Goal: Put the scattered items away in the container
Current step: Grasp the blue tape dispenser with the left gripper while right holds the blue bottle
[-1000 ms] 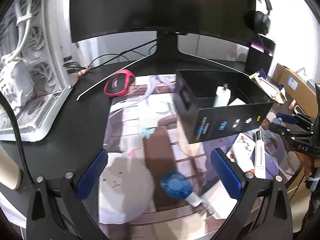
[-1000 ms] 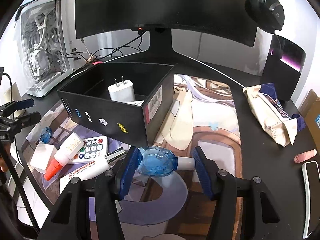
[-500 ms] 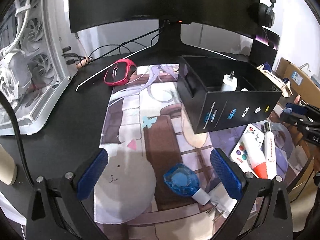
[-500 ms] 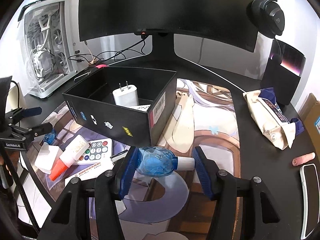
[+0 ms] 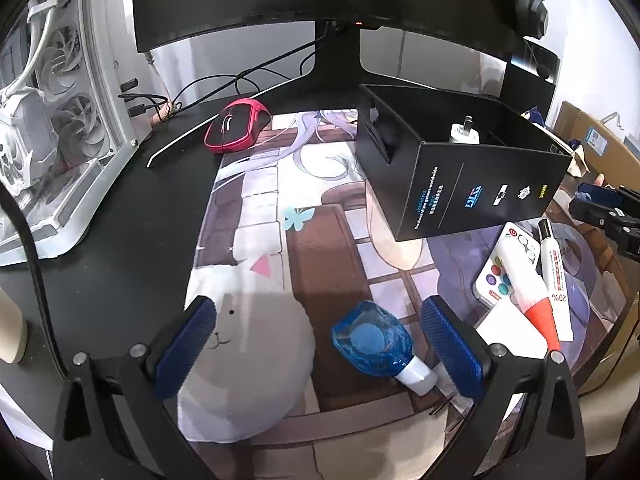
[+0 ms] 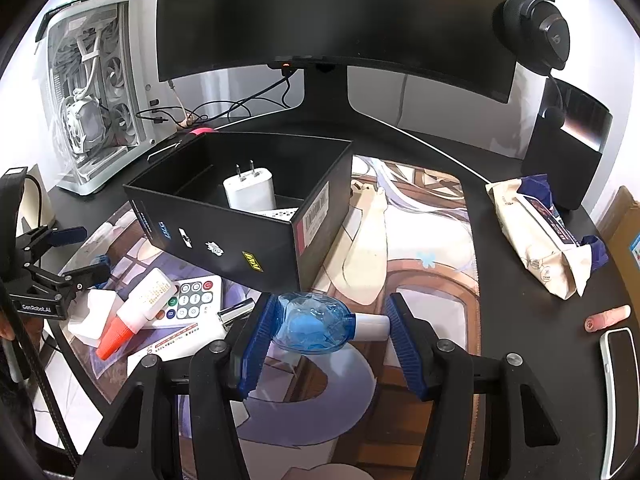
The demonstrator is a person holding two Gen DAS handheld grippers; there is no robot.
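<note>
A clear blue plastic bottle (image 6: 314, 323) with a white cap was clamped sideways between the ribbed blue pads of the right gripper (image 6: 327, 334). Just beyond it, an open black cardboard box (image 6: 224, 236) was seen, with a white charger (image 6: 250, 193) standing inside. The left gripper (image 5: 320, 350) was spread wide over a second blue bottle (image 5: 372, 340), untouched. An illustrated desk mat (image 5: 320, 240) was laid beneath; a dark monitor (image 6: 336, 16) was set behind.
</note>
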